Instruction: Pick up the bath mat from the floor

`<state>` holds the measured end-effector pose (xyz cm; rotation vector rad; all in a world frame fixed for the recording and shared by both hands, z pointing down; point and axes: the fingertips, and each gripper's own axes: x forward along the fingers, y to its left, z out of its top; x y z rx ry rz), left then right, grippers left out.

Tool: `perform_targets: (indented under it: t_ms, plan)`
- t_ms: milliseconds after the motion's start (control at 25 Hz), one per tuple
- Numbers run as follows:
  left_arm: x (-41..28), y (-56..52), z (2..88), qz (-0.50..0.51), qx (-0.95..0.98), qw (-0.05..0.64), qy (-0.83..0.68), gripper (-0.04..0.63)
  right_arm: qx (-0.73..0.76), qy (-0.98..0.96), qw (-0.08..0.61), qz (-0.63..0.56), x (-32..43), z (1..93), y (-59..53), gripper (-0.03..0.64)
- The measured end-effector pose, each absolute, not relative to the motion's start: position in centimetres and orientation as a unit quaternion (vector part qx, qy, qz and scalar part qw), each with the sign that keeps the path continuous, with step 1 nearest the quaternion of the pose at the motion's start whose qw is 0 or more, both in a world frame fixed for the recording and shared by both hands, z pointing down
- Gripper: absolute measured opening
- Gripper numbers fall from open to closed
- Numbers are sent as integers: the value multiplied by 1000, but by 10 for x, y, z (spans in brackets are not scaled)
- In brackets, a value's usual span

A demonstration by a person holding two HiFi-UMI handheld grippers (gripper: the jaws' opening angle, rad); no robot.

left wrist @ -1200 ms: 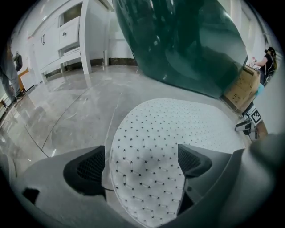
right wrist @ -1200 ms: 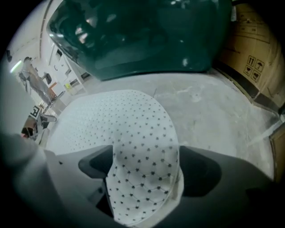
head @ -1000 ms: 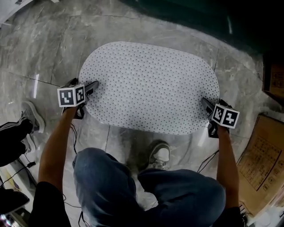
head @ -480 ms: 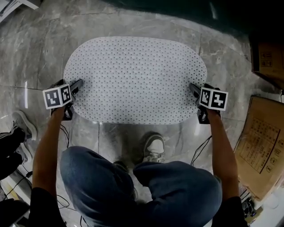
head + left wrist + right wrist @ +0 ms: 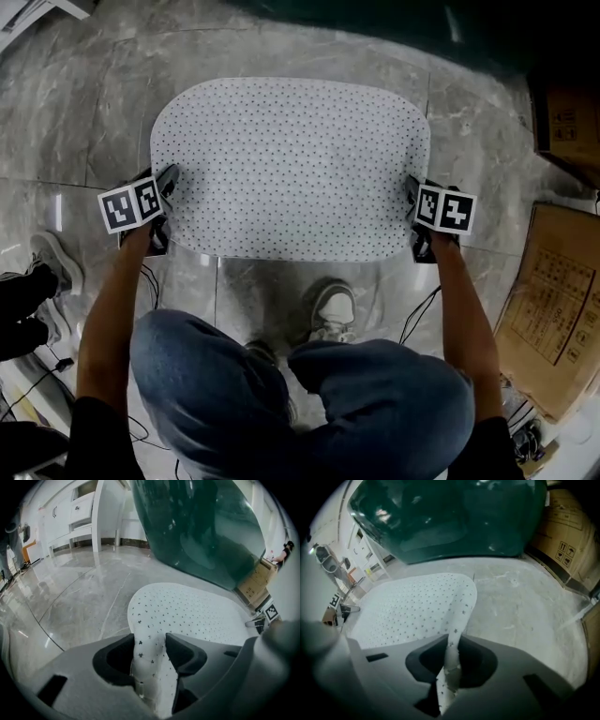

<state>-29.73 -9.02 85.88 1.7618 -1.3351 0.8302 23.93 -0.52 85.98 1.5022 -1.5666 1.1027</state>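
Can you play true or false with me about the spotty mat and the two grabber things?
1. The bath mat is white with little dark dots. True.
2. The left gripper pinches the mat's edge. True. Its fingers have just been closing, with the edge between them.
3. The right gripper holds nothing. False. Its fingers have just been closing and now pinch the mat's other end.
4. The mat lies on a wooden table. False. It lies on a grey stone floor.
5. Cardboard boxes lie on the person's right. True.
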Motion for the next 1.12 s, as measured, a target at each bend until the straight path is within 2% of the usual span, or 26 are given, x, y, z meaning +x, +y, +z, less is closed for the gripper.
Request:
perform_targets:
  t_ms: [280, 320, 400, 480, 1120]
  plan:
    - [-292, -92, 863, 313, 700, 393, -507, 168, 565, -609, 353, 430, 236, 863, -9, 35]
    - [-288, -91, 864, 310, 703, 400, -500, 153, 565, -609, 350, 434, 237, 863, -8, 34]
    - [-281, -90, 865, 305, 708, 412, -486, 82, 565, -607, 344, 440, 238, 863, -6, 34]
    - [-277, -90, 865, 311, 709, 412, -481, 59, 567, -607, 333, 446, 238, 863, -6, 31]
    - [-267, -89, 829, 288, 716, 425, -473, 32, 569, -634, 295, 433, 231, 826, -7, 25]
